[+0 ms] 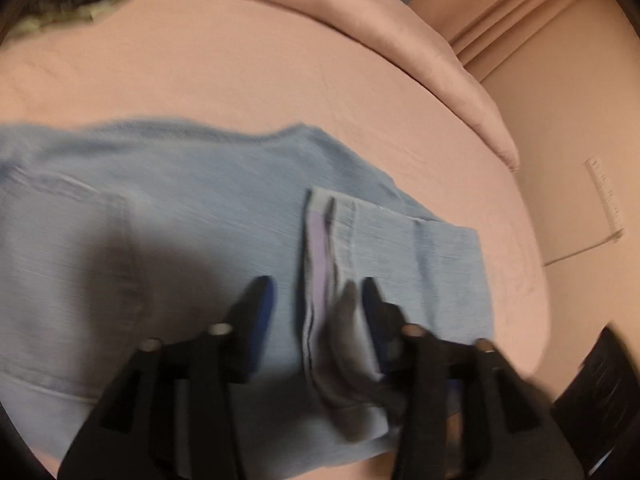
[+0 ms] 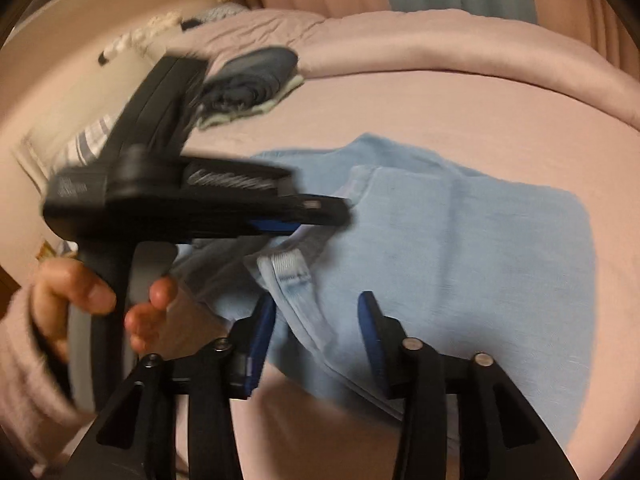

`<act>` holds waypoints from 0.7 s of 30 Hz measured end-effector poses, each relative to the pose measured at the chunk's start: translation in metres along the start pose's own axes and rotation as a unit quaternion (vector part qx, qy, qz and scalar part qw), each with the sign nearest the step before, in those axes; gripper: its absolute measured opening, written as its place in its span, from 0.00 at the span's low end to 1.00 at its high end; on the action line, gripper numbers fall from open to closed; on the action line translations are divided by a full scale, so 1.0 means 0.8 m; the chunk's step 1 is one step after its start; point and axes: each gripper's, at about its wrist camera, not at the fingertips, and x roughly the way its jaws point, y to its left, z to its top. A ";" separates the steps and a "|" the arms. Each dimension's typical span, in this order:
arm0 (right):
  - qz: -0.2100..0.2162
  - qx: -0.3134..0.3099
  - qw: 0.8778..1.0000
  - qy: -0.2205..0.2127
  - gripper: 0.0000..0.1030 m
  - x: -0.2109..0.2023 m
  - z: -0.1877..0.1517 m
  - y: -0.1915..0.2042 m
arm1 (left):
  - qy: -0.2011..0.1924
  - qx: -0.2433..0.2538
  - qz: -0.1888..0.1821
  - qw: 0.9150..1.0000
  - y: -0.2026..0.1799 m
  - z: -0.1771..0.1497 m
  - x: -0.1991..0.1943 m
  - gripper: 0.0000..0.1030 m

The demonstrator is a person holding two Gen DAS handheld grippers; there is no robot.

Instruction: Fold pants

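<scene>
Light blue pants (image 1: 192, 208) lie partly folded on a pink bed sheet (image 1: 240, 72). In the left wrist view, my left gripper (image 1: 318, 296) is open just above them, with a folded edge with a purple inner band (image 1: 320, 248) between its blue fingertips. In the right wrist view, the pants (image 2: 460, 240) spread to the right. My right gripper (image 2: 316, 308) is open over the waistband edge (image 2: 288, 268). The left gripper's body (image 2: 192, 200), held by a hand (image 2: 80, 292), reaches in from the left, its tip over the same edge.
A dark blue garment on a pale cloth (image 2: 248, 80) lies at the back of the bed. A rolled pink duvet (image 2: 440, 44) runs along the far side. The bed edge and floor (image 1: 572, 120) are at the right in the left wrist view.
</scene>
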 end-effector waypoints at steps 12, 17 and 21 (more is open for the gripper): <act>-0.107 0.110 0.987 -0.038 0.40 -0.048 0.030 -0.142 | 0.001 0.133 -0.001 0.991 -0.077 -0.040 0.002 0.56; -0.146 0.101 0.983 0.042 0.35 0.007 0.039 -0.165 | 0.025 0.166 0.021 0.986 -0.083 -0.063 0.035 0.57; -0.184 0.064 0.980 0.042 0.35 0.012 0.043 -0.147 | 0.024 0.160 0.011 0.987 -0.071 -0.063 0.030 0.57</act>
